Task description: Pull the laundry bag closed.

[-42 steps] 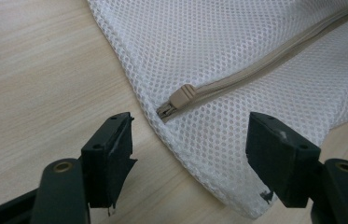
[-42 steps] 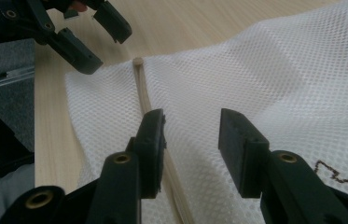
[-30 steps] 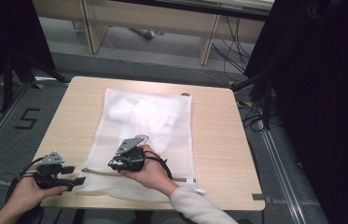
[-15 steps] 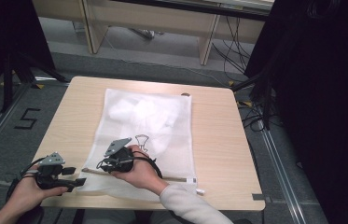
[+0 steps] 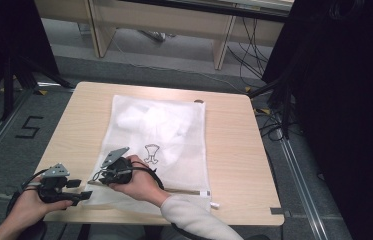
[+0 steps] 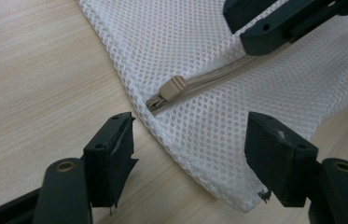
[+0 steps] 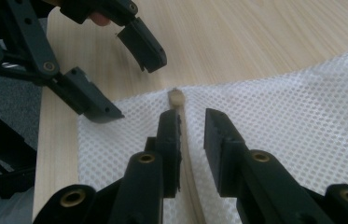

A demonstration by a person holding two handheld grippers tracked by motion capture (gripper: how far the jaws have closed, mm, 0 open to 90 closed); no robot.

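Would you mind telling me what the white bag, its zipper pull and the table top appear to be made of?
The white bag looks like synthetic mesh fabric: an open honeycomb weave, soft and matte. Its zipper pull looks like beige moulded plastic or rubber, ribbed at the tip. The table top shows pale wood grain with a smooth matte finish, possibly laminate rather than solid wood.

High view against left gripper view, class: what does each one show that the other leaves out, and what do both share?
High view alone: the whole table, the person's hands, and a black drawing on the mesh bag. Left gripper view alone: the beige zipper pull and the weave up close, between the left gripper's open jaws. Shared: the bag, the wooden tabletop and the right gripper.
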